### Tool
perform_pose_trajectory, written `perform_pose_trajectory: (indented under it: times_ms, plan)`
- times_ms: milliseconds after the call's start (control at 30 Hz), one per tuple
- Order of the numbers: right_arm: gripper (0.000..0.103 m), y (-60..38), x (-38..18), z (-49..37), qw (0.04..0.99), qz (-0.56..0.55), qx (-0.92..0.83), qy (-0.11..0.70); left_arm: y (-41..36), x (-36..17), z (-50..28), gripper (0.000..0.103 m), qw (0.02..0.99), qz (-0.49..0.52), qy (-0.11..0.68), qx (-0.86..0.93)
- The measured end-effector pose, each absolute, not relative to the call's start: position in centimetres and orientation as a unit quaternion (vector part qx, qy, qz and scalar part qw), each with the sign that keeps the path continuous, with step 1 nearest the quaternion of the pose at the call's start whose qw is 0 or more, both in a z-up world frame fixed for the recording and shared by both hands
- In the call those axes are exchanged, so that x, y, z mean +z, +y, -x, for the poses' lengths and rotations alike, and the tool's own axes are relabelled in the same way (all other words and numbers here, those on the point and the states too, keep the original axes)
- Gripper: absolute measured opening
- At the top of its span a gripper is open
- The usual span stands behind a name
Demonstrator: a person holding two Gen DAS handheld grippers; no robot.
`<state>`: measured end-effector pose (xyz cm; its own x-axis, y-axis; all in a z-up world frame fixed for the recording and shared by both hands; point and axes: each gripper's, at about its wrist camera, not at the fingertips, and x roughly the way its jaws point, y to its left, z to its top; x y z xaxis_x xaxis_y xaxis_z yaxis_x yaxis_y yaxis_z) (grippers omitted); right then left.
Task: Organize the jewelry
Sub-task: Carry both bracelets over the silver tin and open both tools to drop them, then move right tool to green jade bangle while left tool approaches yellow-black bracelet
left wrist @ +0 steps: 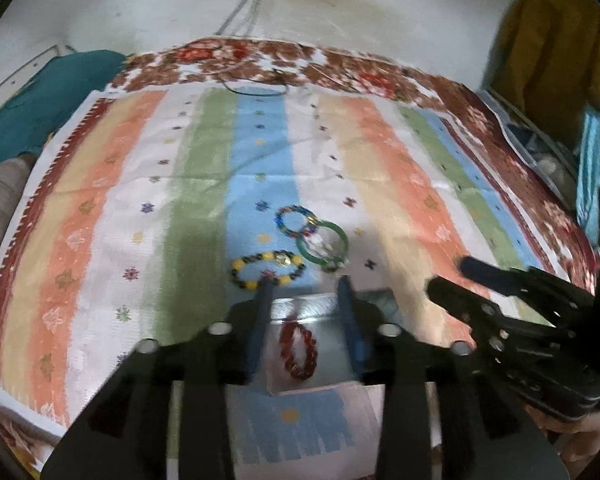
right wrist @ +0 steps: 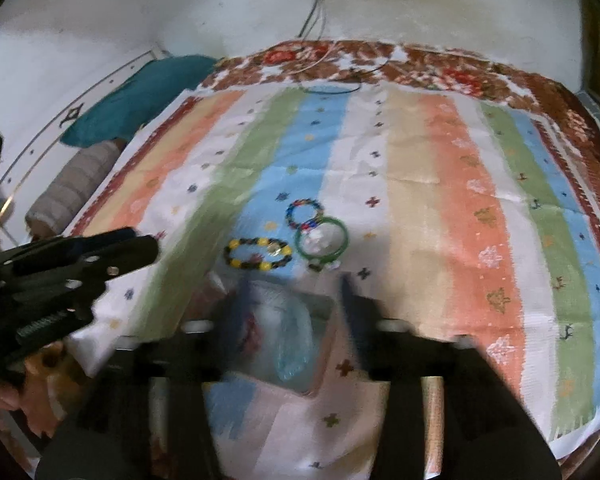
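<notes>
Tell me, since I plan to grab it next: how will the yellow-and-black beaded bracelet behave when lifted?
The yellow-and-black beaded bracelet looks strung from separate beads, so it will probably sag rather than hold its ring shape. Its round beads may slip between narrow fingers. Lying flat on the striped cloth, it seems unlikely to roll.

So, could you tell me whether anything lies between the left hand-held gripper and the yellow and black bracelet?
Nothing visible does. The left hand-held gripper is open just short of the yellow and black bracelet, which lies uncovered on the striped cloth.
</notes>
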<state>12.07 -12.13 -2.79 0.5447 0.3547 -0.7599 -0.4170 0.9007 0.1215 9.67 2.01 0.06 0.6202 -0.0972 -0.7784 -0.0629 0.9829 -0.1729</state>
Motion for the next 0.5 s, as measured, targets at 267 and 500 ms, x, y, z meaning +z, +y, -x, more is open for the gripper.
perform_pose_trajectory:
  times_ms: [267, 500]
  plan:
    - [0.057, -12.8, -3.9, -14.1, 0.868, 0.032, 0.202, 0.452, 4.0, -0.5, -11.3, 0.053, 0.885, 0.116, 0.451, 0.009]
    - [0.068, -12.0, -4.8, -15.6, 0.856, 0.042, 0.203, 0.473, 4.0, -1.5, -13.3, 0.066, 0.875, 0.100, 0.473, 0.009]
